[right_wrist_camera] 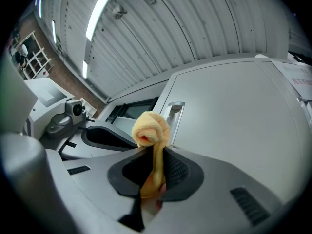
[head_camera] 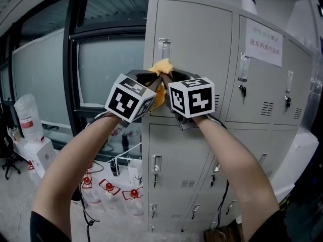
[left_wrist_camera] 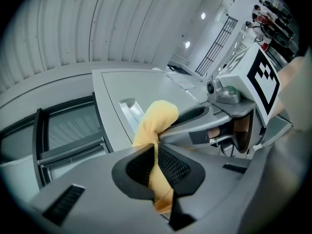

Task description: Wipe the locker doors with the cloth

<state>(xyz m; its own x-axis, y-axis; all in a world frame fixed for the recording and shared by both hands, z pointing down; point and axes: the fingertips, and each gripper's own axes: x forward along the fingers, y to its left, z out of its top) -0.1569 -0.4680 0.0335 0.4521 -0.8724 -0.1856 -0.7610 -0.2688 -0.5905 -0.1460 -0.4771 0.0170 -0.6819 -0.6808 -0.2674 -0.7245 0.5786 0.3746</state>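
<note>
We hold the yellow cloth [head_camera: 162,67] in both tongs at the upper-left locker door [head_camera: 202,39].

Our left tongs [left_wrist_camera: 156,155] and right tongs [right_wrist_camera: 155,165] are each clamped tight on the cloth, with its bunched end poking out past the tips. That end sits just below the door's clear handle [head_camera: 164,48] and close against the door. We cannot tell whether it touches the metal. The two tongs lie side by side in front of the door, tips nearly together, marker cubes turned towards us. The neighbouring door to the right of it carries a white paper notice [head_camera: 263,43].
</note>
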